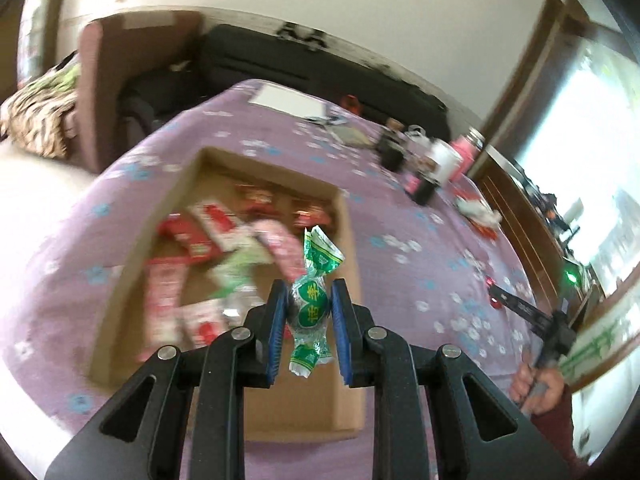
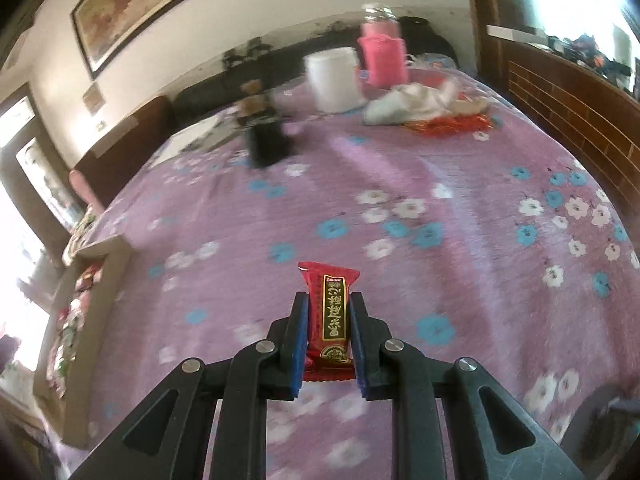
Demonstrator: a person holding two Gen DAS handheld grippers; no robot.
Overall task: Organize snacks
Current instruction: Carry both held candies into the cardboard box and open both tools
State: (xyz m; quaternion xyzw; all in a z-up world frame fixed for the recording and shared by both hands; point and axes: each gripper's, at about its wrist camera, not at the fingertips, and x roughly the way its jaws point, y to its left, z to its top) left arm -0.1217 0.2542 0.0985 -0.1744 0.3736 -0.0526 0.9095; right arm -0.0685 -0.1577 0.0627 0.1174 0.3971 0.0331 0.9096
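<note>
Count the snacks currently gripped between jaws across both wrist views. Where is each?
2. A green-wrapped candy sits in the left gripper, above the cardboard box. A red snack bar sits in the right gripper, above the floral cloth.

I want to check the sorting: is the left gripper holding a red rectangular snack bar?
No, the left gripper is shut on a green twist-wrapped candy.
</note>
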